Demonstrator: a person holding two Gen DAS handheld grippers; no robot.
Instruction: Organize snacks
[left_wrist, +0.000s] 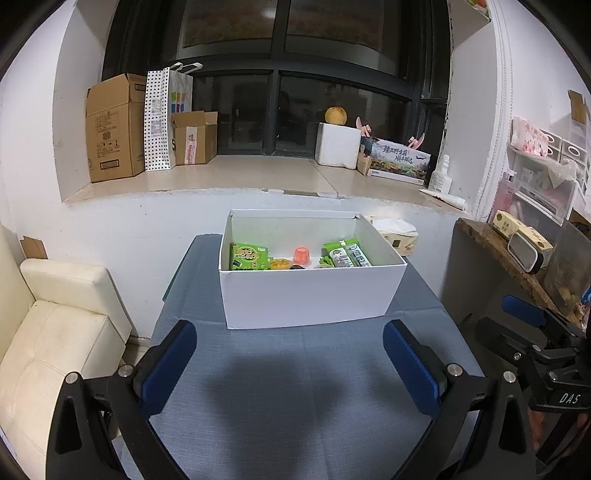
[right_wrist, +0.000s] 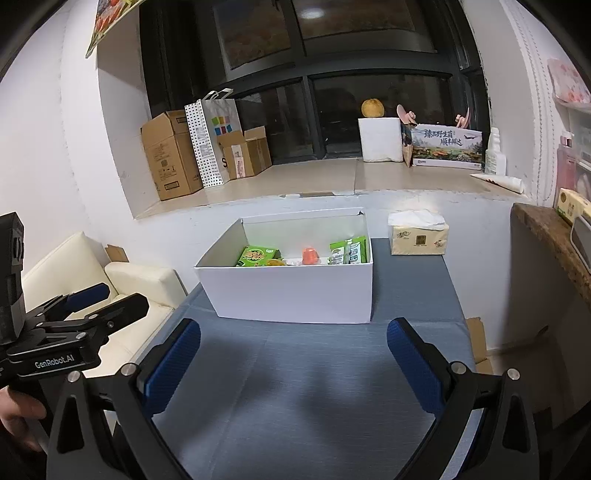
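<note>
White box (left_wrist: 310, 295) already held the green packets (left_wrist: 248, 256) and jelly cup (left_wrist: 303, 255), both left gripper (left_wrist: 290, 354) and right gripper (right_wrist: 293, 356) gaped empty over bare cloth (left_wrist: 295, 387), so tidying looked nearly finished.

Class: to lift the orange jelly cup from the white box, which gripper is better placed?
Neither clearly. Left gripper and right gripper are both open, empty, short of the white box; orange jelly cup sits mid-box.

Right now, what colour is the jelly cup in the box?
Orange-red jelly cup, clearest in the left wrist view.

Snack packets (left_wrist: 248, 256) lie in the box (left_wrist: 310, 295) on the table (left_wrist: 295, 387), tissue pack (right_wrist: 417, 238) seemingly behind-right.
</note>
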